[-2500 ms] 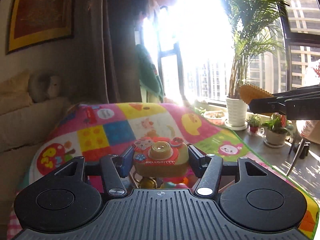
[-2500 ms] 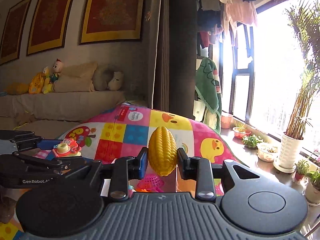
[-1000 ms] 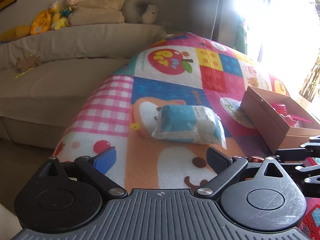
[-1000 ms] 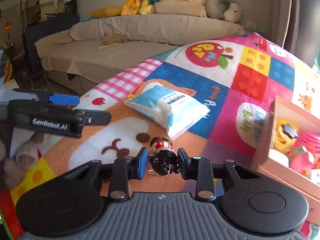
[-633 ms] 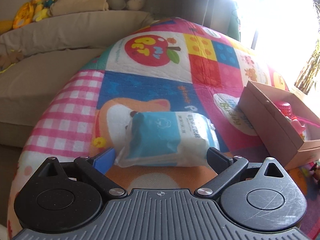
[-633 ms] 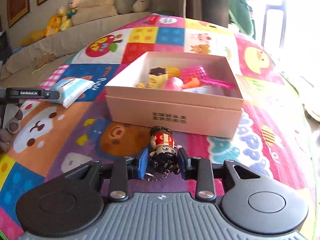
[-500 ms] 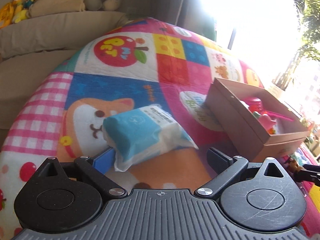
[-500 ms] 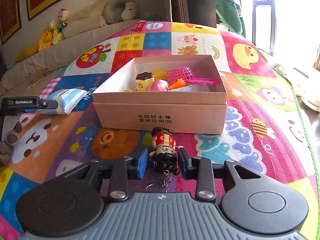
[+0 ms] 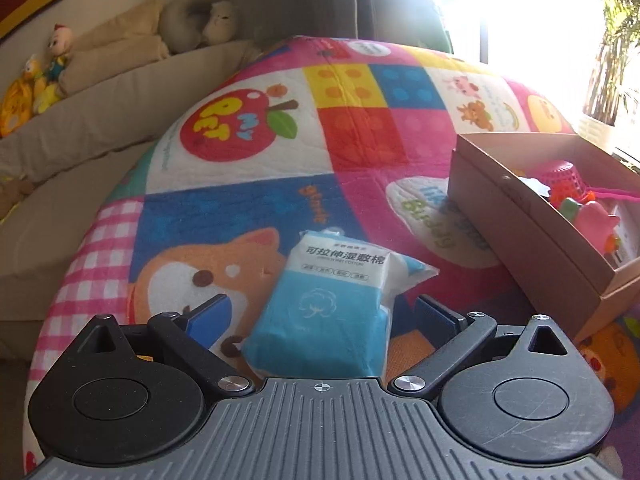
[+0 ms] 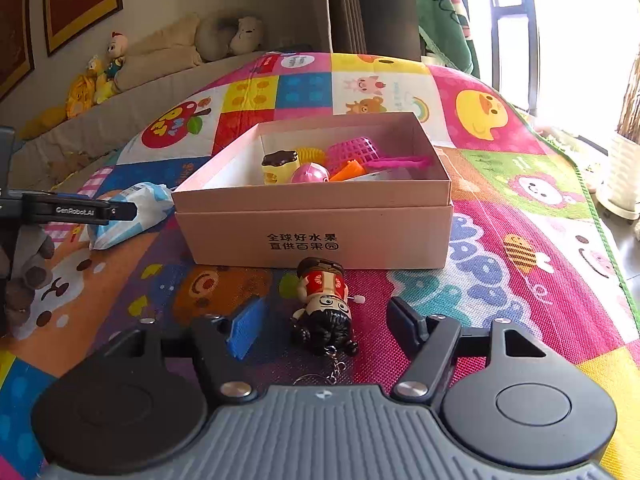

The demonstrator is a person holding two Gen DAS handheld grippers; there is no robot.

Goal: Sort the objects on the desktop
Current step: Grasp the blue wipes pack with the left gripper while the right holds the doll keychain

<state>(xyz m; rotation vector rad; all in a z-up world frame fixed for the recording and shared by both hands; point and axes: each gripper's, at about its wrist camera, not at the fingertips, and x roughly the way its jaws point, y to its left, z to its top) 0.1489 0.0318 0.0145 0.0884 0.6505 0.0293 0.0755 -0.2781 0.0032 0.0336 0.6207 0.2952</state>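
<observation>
A blue and white pack of cotton pads (image 9: 332, 304) lies on the colourful play mat between the open fingers of my left gripper (image 9: 324, 316); the fingers do not touch it. It also shows in the right wrist view (image 10: 132, 216). A small doll keychain (image 10: 326, 308) with a red top lies on the mat between the open fingers of my right gripper (image 10: 324, 326), free of them. Just beyond it stands a cardboard box (image 10: 316, 236), which also shows in the left wrist view (image 9: 532, 232), holding several toys, among them a pink basket (image 10: 354, 150).
The play mat (image 10: 520, 256) covers the whole table. A sofa with plush toys (image 10: 100, 76) runs along the far left. A white plant pot (image 10: 622, 180) stands on the floor to the right, by a bright window. The left gripper's body (image 10: 72, 210) reaches in from the left.
My right gripper has opened and let the doll keychain down on the mat in front of the box. My left gripper has come closer around the cotton pad pack, still open.
</observation>
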